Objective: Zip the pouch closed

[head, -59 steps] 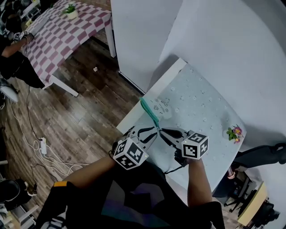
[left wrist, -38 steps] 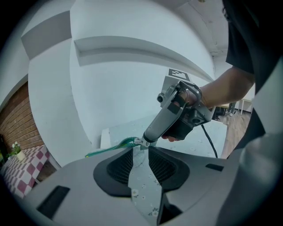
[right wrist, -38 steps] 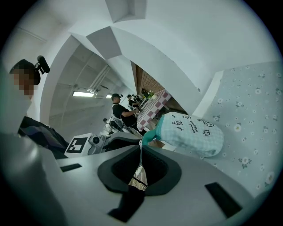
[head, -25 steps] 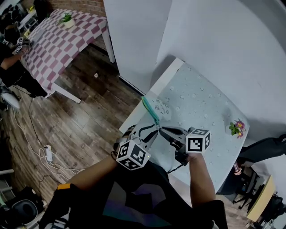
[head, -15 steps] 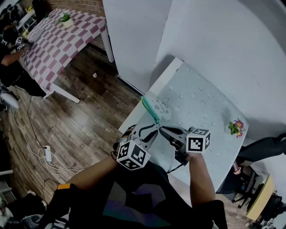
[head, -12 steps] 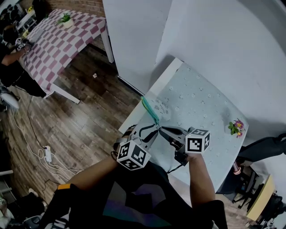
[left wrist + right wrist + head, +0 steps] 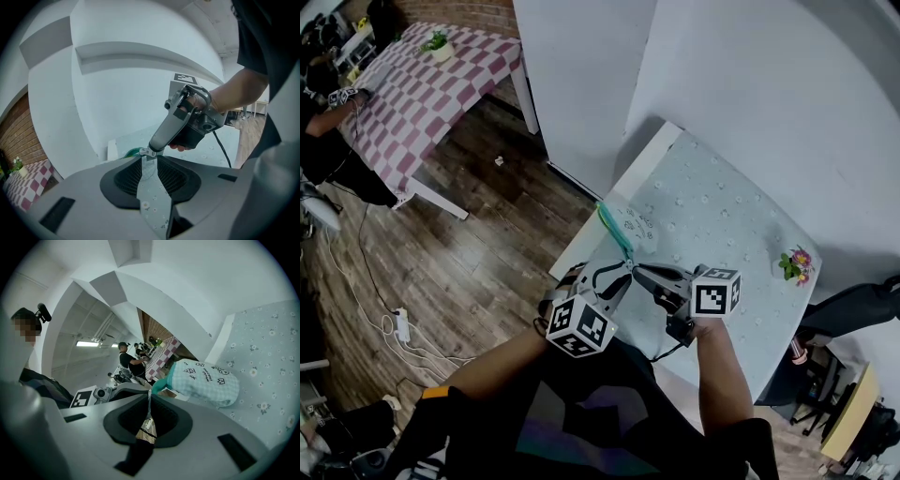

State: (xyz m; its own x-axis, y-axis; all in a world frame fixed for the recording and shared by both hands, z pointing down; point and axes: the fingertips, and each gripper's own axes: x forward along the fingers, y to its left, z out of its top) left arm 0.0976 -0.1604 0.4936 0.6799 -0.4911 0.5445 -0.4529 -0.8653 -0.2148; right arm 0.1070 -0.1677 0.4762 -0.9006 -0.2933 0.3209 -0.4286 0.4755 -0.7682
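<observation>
Checkered table (image 7: 441,75) stands left (flowers (image 7: 794,265), perhaps, right).

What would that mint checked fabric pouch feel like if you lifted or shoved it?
Probably floppy: the mint checked fabric pouch looks soft and rounded, slumped on the flowered tablecloth. Likely light, being thin cloth. Unlikely to roll; pushed, it would probably slide or bunch.

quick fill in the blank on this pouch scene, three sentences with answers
1. The mint checked fabric pouch with a teal zip lies on a pale blue tablecloth printed with small ___.
2. The right gripper is ___ on the thin metal zip pull.
3. In the head view, the little potted flowers stand near the table's ___ edge.

Missing words: flowers; shut; right
</observation>
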